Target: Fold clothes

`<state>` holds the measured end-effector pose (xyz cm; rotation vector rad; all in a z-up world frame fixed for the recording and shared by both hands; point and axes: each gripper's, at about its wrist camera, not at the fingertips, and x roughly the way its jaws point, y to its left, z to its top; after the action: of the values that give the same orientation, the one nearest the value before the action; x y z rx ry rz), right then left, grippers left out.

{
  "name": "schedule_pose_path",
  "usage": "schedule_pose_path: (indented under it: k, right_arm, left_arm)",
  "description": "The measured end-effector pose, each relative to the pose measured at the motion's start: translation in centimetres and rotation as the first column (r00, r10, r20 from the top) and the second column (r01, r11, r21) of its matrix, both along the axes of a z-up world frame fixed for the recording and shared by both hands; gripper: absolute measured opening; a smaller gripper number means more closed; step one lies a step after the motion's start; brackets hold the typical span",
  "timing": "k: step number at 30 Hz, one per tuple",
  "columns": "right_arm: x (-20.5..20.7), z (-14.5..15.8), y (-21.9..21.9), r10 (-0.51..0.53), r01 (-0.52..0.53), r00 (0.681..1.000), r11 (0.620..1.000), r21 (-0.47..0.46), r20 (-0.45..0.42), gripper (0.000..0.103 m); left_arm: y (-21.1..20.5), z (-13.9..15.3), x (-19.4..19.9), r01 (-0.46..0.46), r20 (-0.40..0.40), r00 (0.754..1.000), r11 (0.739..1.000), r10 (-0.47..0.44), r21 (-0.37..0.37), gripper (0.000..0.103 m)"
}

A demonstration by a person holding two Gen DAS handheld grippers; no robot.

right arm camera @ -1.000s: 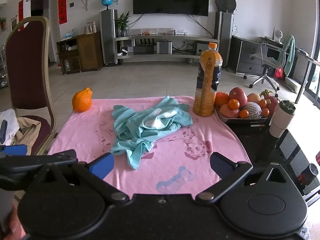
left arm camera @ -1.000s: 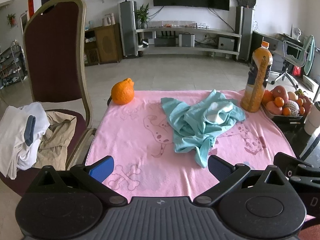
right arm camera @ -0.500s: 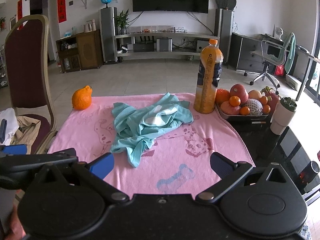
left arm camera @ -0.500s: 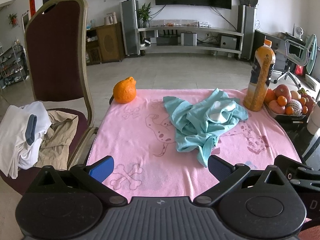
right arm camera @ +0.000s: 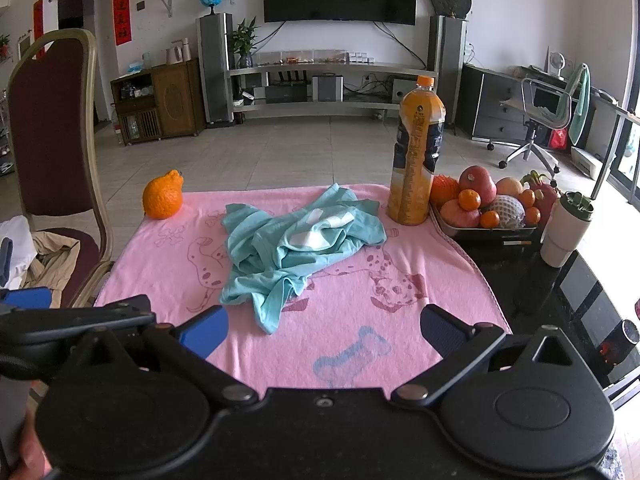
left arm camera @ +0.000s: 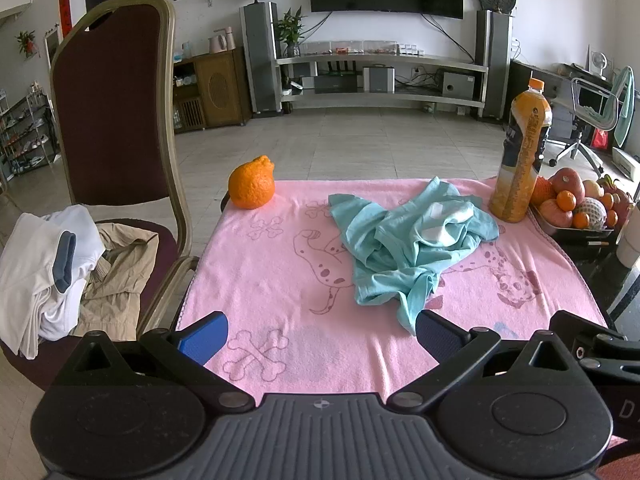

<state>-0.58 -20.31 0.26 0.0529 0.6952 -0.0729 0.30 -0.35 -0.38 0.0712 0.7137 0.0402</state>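
the teal shirt (left arm camera: 412, 240) lies crumpled on the pink towel (left arm camera: 280, 280) that covers the counter, a little right of middle, with an orange (left arm camera: 252, 182) well apart at the far left corner and a juice bottle (left arm camera: 520, 152) just beside the shirt's far right edge. both grippers hover over the near edge of the towel, touching nothing: the left gripper (left arm camera: 320, 332) has its jaws spread wide and empty, and the right gripper (right arm camera: 324, 328) is spread the same way.

the step in hand looks like the first reach, to take the shirt and lay it flat before any fold. to do it well, pick two separate edges rather than the bunched middle. the left gripper could take the flap toward the orange, the right one the side near the bottle, then draw them apart and shake the cloth out flat. keep the right gripper low and clear of the bottle, which looks easy to tip.

the heap's long axis runs diagonally, from far right by the bottle to a narrow tail pointing at the near edge, close to the left gripper's right finger. a white patch shows near the top. which end is collar or hem, i cannot tell.
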Motion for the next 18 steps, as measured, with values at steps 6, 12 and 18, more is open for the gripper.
schedule_pose_path:
  k: [6,12,18]
  right_arm:
    - [0.04,-0.12,-0.05,-0.002,0.002,1.0,1.0,0.001,-0.006,0.103]
    - [-0.02,-0.16,0.04,-0.005,0.005,1.0,1.0,0.002,-0.008,0.103]
    - [-0.04,-0.17,0.1,-0.007,0.007,1.0,1.0,0.005,-0.01,0.103]
  left_arm:
    - [0.13,-0.19,0.04,0.0,-0.005,1.0,1.0,0.0,0.0,0.102]
    - [0.19,-0.28,0.03,0.001,-0.005,1.0,1.0,-0.001,0.001,0.102]
    - [0.25,-0.31,0.01,0.002,-0.006,1.0,1.0,-0.002,0.0,0.102]
